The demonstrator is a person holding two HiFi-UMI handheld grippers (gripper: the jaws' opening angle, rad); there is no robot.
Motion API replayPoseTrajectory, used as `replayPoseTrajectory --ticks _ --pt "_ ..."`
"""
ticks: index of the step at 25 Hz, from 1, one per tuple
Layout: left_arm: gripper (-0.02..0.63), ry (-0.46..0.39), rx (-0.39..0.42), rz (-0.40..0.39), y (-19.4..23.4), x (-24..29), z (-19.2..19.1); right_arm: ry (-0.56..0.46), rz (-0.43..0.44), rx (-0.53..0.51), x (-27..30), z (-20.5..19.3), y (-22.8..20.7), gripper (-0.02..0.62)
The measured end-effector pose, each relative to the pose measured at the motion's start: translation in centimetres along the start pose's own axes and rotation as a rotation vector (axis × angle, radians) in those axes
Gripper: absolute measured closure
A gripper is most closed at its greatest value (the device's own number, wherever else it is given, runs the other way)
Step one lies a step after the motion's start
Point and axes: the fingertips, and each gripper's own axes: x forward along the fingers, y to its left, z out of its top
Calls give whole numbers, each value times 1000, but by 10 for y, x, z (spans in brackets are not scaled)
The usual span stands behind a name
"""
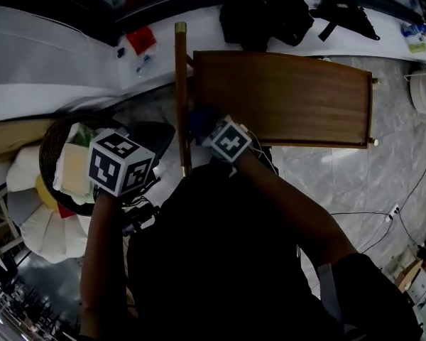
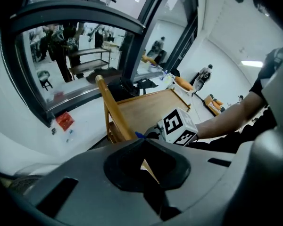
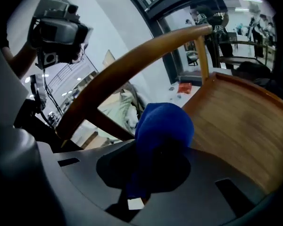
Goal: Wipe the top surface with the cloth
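A wooden chair stands below me, its brown seat (image 1: 291, 94) bare and its curved back rail (image 1: 180, 84) at the seat's left side. My right gripper (image 1: 201, 125) is shut on a blue cloth (image 3: 162, 126), held at the seat's left edge just beside the rail (image 3: 132, 65). In the head view the cloth (image 1: 197, 119) shows only as a dark blue patch. My left gripper (image 1: 143, 142) hovers left of the chair, over a basket, apart from the seat. Its jaws look shut with nothing in them (image 2: 142, 142).
A dark wicker basket (image 1: 50, 148) with folded cloths sits at the left. Black bags (image 1: 266, 13) and a red packet (image 1: 140, 40) lie on the white ledge behind the chair. Cables (image 1: 383, 219) run over the marble floor at the right.
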Motion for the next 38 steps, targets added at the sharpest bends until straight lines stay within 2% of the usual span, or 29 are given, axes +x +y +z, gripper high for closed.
replayPoseTrajectory --ticks 6,13,18,22,32,38 --pt "598 10 46 -26 -7 11 -3 53 -39 -105 16 -13 0 534" --pt "598 21 132 -102 -44 44 31 82 -92 -161 -7 -40 -22 534" --pt "598 40 173 -131 -74 77 57 83 -137 -89 -52 -77 -56 534" --pt "598 55 186 -169 -113 106 77 86 -175 -25 -98 -117 -86 534" --pt "598 74 220 -269 -215 188 134 96 -320 105 -220 -217 -171 534" --pt "598 76 254 -307 -254 221 160 94 -425 204 -284 -274 -216 534"
